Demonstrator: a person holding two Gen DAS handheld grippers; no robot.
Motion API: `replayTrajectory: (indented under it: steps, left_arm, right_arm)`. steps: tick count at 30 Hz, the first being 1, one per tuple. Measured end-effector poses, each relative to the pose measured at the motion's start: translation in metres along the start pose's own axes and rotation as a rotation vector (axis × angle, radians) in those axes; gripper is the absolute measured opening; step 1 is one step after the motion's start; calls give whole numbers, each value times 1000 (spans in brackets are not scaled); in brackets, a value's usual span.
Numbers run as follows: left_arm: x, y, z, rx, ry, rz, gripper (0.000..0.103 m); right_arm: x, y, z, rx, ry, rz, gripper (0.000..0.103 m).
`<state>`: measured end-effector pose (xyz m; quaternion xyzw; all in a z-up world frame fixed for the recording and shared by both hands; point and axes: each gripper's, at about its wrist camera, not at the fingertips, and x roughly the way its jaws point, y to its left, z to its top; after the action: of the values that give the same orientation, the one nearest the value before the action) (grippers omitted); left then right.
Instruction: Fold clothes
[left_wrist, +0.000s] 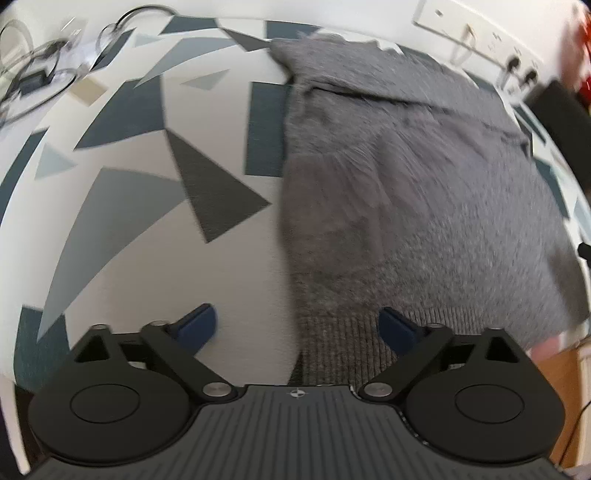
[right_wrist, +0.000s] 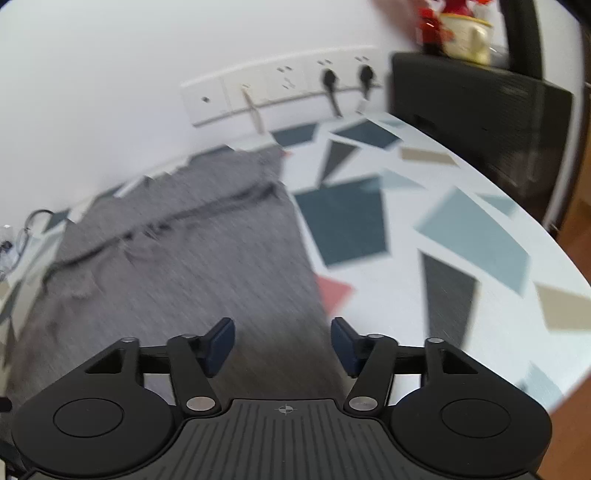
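Lying flat across the patterned tablecloth (left_wrist: 147, 258), the grey knit sweater (left_wrist: 424, 184) fills the right half of the left wrist frame and the lower left of the right wrist one (right_wrist: 177, 266). A layer looks folded over near its top, with a seam or edge running across. Honestly, I can't tell if folding is midway or more is coming. Main risk I see: pinching only the top layer of that fuzzy knit, so it drags and bunches. Left gripper (left_wrist: 297, 325) is spread wide near the ribbed hem (left_wrist: 332, 343), holding nothing. Right gripper (right_wrist: 282, 345) also gapes, empty, over the sweater's right edge.
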<state>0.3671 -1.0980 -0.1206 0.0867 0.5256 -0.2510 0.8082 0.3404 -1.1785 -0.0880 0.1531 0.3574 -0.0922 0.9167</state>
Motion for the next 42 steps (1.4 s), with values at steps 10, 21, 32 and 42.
replayTrajectory:
  steps: [10,21,32,42]
  left_arm:
    - [-1,-28,-27,39,-104,91,101]
    - [6,-28,-9,65,-47,86,103]
    - [4,-20,-5,85,10,63,103]
    - [-7,-43,-6,146,-21,-14,26]
  right_arm:
    - [-8,-17,-36,-20,25,-81,70]
    - [4,4,-39,-99,39,-112,102]
    - [11,5,-26,-97,103,-75,102]
    - [1,3,-24,-56,107,43,13]
